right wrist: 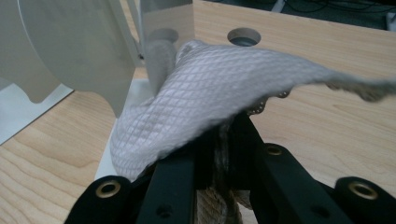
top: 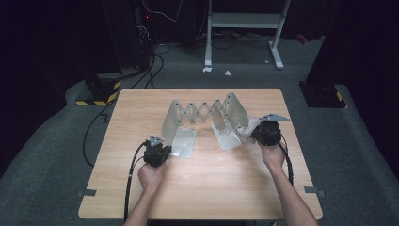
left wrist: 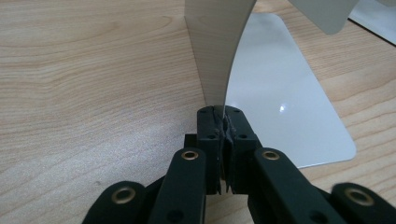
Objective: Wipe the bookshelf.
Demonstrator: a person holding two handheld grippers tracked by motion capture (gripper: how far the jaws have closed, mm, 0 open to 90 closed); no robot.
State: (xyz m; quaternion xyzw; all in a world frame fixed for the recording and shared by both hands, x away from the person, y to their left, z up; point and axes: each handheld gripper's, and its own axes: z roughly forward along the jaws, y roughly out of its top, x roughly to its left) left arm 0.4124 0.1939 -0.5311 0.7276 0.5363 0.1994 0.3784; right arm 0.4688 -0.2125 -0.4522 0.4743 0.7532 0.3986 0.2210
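A silver metal bookend rack [top: 202, 113] with a scissor link between two upright plates stands on the wooden table [top: 202, 188]. My left gripper [top: 157, 151] is shut on the near edge of the left upright plate [left wrist: 215, 60], whose flat foot [left wrist: 280, 107] lies on the wood. My right gripper [top: 267, 132] is shut on a white quilted cloth [right wrist: 205, 98], holding it against the right upright plate [right wrist: 79, 46]. The cloth [top: 248, 128] drapes over the jaws and hides their tips.
A white desk frame [top: 244, 28] and cables stand on the grey floor beyond the table. Black-and-yellow striped bases [top: 99, 94] sit at the back left. A round hole [right wrist: 243, 36] shows in the tabletop near the right plate.
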